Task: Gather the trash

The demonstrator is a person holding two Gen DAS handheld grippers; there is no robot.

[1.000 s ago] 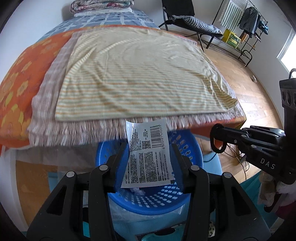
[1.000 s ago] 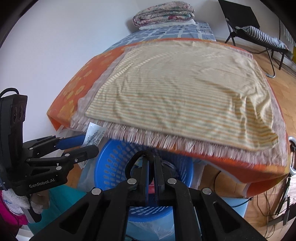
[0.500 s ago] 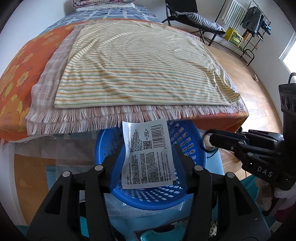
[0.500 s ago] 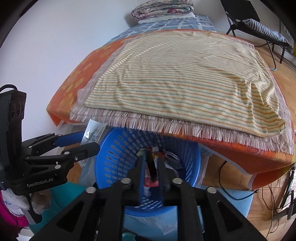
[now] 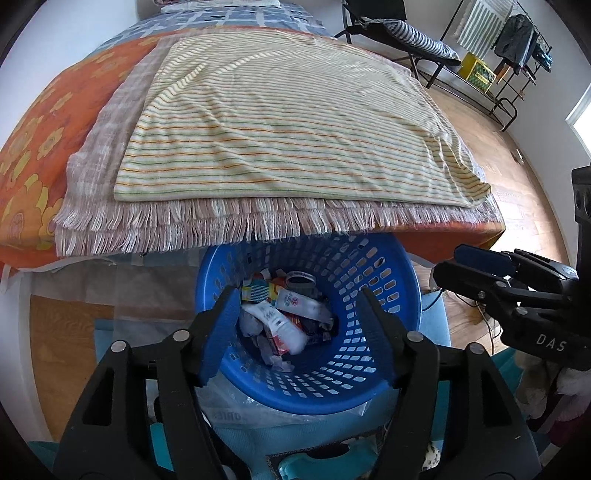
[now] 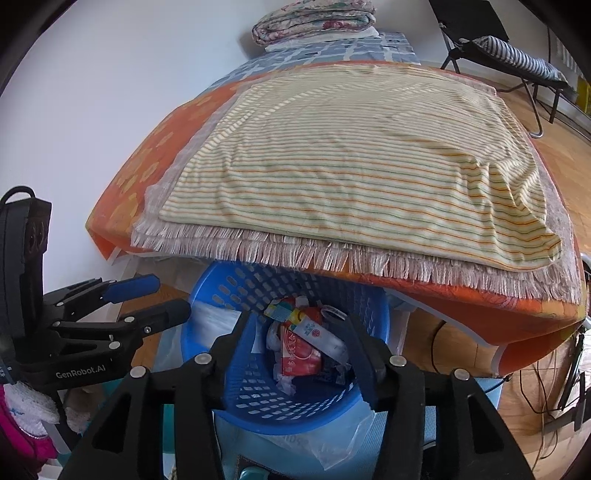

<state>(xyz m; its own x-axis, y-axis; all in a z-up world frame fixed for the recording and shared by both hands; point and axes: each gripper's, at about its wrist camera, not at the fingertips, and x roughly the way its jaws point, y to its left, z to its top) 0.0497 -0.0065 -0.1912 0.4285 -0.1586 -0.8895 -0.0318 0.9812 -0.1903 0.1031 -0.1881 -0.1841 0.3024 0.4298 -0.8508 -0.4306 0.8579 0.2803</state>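
A blue perforated basket (image 5: pixel 384 295) stands on the floor at the foot of the bed; it also shows in the right wrist view (image 6: pixel 221 306). Several pieces of trash (image 5: pixel 284 321) lie in it: wrappers, white tubes and crumpled paper, which also show in the right wrist view (image 6: pixel 306 347). My left gripper (image 5: pixel 297 295) is open and empty right above the basket. My right gripper (image 6: pixel 295 323) is open and empty above the basket too. Each gripper shows in the other's view, the right one (image 5: pixel 476 269) and the left one (image 6: pixel 147 295).
The bed (image 5: pixel 280 122) with a striped cloth, a fringed blanket and an orange cover overhangs the basket's far rim. A clear plastic bag (image 6: pixel 332 443) lies under the basket. A folding chair (image 5: pixel 399 33) and a clothes rack (image 5: pixel 509 44) stand on the wood floor at the back right.
My left gripper opened and the printed white wrapper it held is gone from its fingers. My right gripper opened too and let go of its dark item. Both moved over the basket.
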